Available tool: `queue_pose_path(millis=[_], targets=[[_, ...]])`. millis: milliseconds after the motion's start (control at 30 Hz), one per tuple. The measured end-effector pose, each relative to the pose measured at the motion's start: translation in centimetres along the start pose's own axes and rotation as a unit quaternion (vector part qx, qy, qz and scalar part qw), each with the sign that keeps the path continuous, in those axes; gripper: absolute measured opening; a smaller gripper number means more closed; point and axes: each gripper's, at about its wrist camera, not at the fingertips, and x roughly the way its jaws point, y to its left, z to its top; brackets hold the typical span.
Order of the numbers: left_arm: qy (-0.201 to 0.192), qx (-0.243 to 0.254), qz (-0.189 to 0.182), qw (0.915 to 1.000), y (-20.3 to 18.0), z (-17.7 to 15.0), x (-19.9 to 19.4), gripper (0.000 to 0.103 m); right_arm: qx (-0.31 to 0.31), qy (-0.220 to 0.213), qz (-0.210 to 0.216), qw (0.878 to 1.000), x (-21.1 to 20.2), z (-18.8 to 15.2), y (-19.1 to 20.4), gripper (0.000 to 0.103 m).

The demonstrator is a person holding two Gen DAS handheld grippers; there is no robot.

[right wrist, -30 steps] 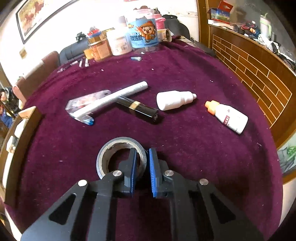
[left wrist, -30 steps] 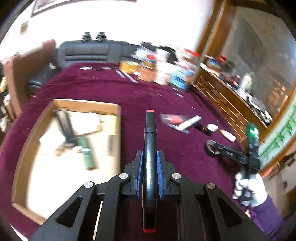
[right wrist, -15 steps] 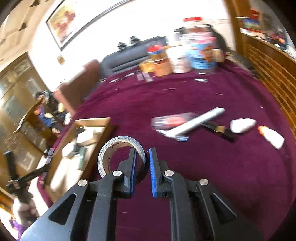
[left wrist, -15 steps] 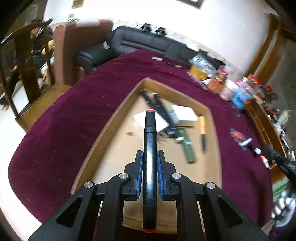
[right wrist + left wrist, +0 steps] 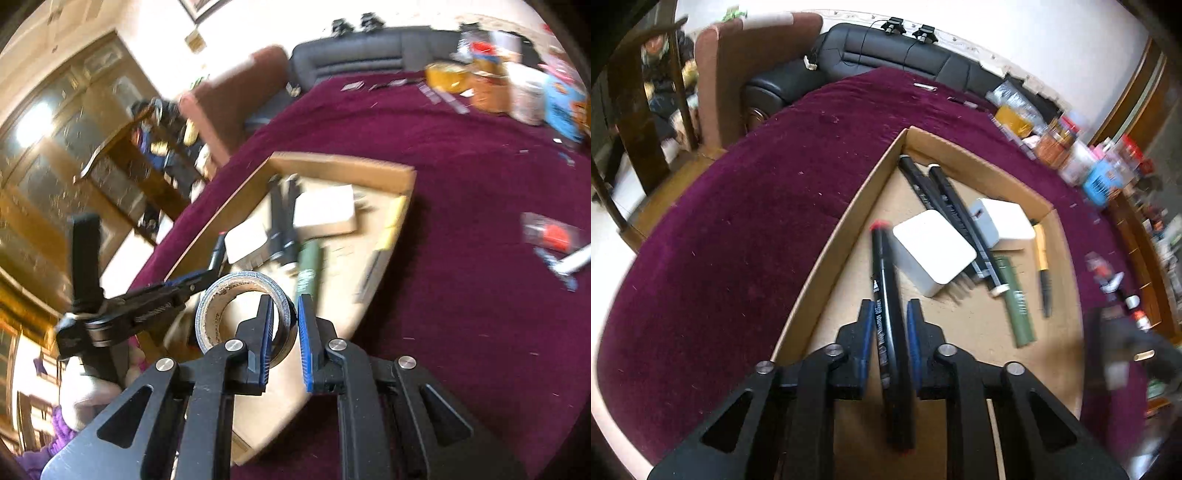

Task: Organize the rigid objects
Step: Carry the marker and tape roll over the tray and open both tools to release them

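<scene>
A shallow cardboard tray [image 5: 846,218] lies on the maroon tablecloth and also shows in the right wrist view [image 5: 343,168]. My left gripper [image 5: 889,325] is open over the tray's near left part; a black marker with red ends [image 5: 886,295] lies loosely between its spread jaws, tilted left. My right gripper [image 5: 283,314] is shut on the wall of a grey tape roll [image 5: 229,291], held above the tray's near end. The left gripper [image 5: 192,282] shows at the left of the right wrist view.
In the tray lie two white boxes [image 5: 932,254], two black pens [image 5: 945,206], a green tube [image 5: 1015,299] and a yellow-handled tool [image 5: 1042,258]. Jars and boxes [image 5: 1071,158] crowd the table's far right. A packet and white tube [image 5: 554,240] lie right of the tray.
The left jaws have opened and the marker now sits loose and tilted, lower in the tray. My right gripper has carried the tape roll left, over the tray.
</scene>
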Motion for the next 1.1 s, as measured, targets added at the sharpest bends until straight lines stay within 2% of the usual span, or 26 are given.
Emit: queue_pose_path(millis=[167,300,367,467,633,733,933,1100], targets=[[-0.037,-0.013,-0.024,0.9989,1.1,-1.2,-3.3,0.039,-0.029,0.049,-0.016,0.998,4.2,-0.1,2.3,0.011],[-0.072,-0.031,-0.016,0.9968,2.6,-2.0,-6.0,0.042,-0.061,0.066,-0.035,0.995,6.4,0.1,4.3,0.011],[-0.083,-0.036,-0.007,0.9958,3.0,-2.0,-6.6,0.047,-0.077,0.065,-0.043,0.994,7.0,0.3,5.1,0.012],[-0.102,-0.035,0.007,0.9941,3.2,-1.8,-7.4,0.049,-0.109,0.048,-0.08,0.99,7.6,0.5,6.3,0.011],[-0.112,-0.025,0.017,0.9933,2.8,-2.0,-7.6,0.049,-0.172,0.024,-0.155,0.972,7.8,0.3,7.8,0.011],[-0.116,-0.019,0.023,0.9927,2.5,-2.3,-7.7,0.049,-0.189,0.014,-0.186,0.964,7.5,0.2,8.0,0.011],[-0.122,-0.024,0.023,0.992,2.6,-2.7,-8.4,0.05,-0.179,0.024,-0.175,0.968,6.9,0.0,7.7,0.016],[-0.132,-0.02,0.027,0.9907,2.3,-3.1,-9.3,0.055,-0.206,0.045,-0.184,0.96,8.2,-1.4,8.7,0.021]])
